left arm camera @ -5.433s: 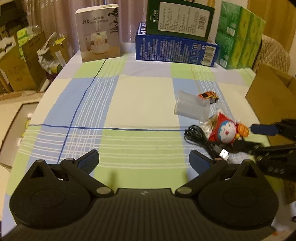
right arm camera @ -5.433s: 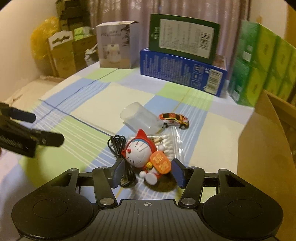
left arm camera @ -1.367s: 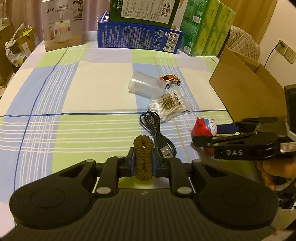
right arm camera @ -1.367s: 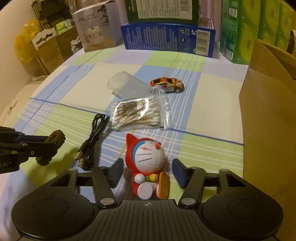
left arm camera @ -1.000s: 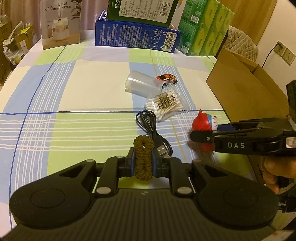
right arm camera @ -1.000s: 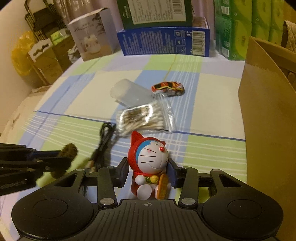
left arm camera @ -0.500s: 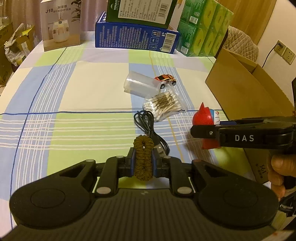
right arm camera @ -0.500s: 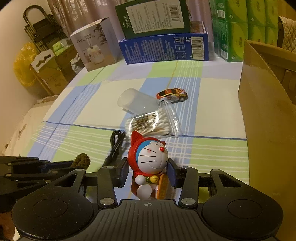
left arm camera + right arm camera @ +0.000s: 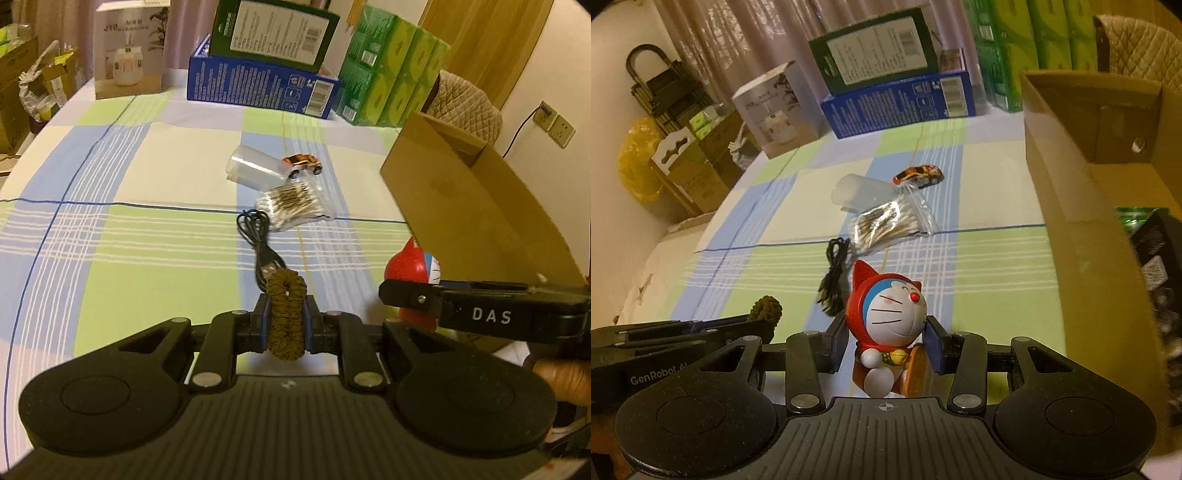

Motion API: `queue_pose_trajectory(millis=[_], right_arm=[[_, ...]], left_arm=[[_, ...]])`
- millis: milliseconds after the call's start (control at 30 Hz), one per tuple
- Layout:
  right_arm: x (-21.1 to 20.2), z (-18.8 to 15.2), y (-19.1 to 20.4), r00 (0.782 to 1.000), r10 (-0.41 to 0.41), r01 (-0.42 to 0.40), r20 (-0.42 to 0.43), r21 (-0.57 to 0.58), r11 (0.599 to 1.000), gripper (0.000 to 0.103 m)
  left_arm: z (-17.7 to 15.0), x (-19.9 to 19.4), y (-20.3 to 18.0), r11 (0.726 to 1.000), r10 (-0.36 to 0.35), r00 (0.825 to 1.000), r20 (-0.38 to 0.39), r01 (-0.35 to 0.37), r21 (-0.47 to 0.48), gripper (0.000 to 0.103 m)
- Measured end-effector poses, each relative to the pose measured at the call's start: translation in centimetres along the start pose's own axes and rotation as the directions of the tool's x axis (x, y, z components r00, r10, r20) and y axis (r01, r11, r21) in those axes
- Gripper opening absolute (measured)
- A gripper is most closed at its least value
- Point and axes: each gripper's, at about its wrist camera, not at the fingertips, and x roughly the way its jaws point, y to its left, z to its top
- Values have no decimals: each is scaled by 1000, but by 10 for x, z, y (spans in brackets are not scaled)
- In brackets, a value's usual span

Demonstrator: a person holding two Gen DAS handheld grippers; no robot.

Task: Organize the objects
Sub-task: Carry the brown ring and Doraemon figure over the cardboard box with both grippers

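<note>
Checked cloth (image 9: 122, 206) covers a table beside an open carton (image 9: 1082, 236); the right gripper (image 9: 886, 345) pinches a hard, smooth, likely slippery figurine (image 9: 888, 325) at its sides, lifted near the carton, while the left gripper (image 9: 286, 325) squeezes a soft, light hair tie (image 9: 286, 314).

Humidifier box (image 9: 128, 50), green box (image 9: 273, 33) atop blue box (image 9: 258, 83), green packs (image 9: 391, 79), wall socket (image 9: 556, 123).

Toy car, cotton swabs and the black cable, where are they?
toy car (image 9: 918, 174), right wrist view, on its roof.
cotton swabs (image 9: 886, 222), right wrist view, middle of the bag.
black cable (image 9: 258, 236), left wrist view, on its coil.
</note>
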Motion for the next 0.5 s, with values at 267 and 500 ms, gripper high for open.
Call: queue_pose_trajectory(millis=[267,500], right_arm=[[-67,-10,7,998,-5,5,68,7,1000,40],[-122,-19,5,992,-32,31,120,14,999,40]], left_arm=[[-20,-58,-40,999,-14,997,76,17,-43,14],[-27,-94,-69,998,-30,993,115,36,-45,14]])
